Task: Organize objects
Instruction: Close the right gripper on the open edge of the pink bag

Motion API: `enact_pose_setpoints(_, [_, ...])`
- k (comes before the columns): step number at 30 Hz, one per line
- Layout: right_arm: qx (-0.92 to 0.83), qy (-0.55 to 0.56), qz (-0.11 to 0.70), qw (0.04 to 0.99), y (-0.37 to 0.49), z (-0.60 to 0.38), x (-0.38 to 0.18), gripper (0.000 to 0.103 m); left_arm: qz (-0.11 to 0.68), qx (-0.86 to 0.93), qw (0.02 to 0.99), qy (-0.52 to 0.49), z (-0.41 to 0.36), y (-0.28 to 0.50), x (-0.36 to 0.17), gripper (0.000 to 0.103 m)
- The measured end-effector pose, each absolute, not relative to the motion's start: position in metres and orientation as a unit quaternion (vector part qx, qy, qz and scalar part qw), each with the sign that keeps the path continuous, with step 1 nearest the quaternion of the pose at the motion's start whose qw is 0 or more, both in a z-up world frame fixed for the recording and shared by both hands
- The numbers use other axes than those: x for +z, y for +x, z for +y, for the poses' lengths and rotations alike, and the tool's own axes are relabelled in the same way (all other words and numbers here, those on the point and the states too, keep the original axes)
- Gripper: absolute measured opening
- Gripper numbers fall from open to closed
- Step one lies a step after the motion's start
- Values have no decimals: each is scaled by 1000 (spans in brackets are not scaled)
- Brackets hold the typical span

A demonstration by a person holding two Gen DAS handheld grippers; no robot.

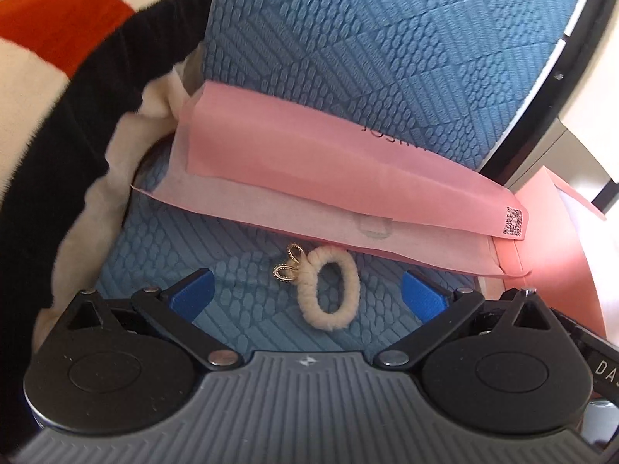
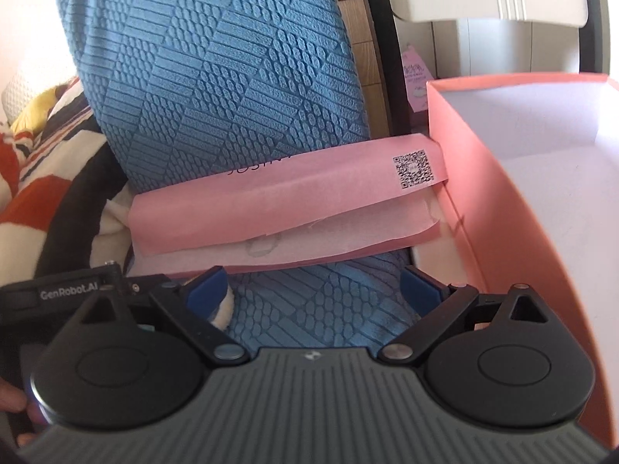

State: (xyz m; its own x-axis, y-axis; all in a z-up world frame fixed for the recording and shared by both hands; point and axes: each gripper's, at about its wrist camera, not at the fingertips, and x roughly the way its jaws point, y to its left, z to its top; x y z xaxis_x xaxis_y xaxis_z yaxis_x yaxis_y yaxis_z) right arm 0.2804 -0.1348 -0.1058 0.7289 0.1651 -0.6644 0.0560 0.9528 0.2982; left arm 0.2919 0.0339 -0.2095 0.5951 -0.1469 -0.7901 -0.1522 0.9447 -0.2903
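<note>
Between my wide-open, empty left gripper (image 1: 307, 288) lies the cream fuzzy hair tie (image 1: 329, 292) on blue textured cushion (image 1: 247, 309) — long axis pointing away, gold charm leftward. Only my right gripper (image 2: 313, 290) — open, empty — shows the pink cardboard box (image 2: 503, 201).

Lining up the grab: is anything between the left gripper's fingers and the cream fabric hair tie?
No. In the left wrist view only bare blue textured seat cover separates the open left gripper from the cream hair tie.
</note>
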Motion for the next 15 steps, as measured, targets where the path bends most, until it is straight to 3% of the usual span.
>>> enact_pose_setpoints(10, [34,259,382,886,307,-138,-126,97,469,30,850,-236,52,324,-226,99])
enact_pose_setpoints(15, [37,318,399,859,322,-138,-137,97,479,39,840,-252,59,336,-232,91])
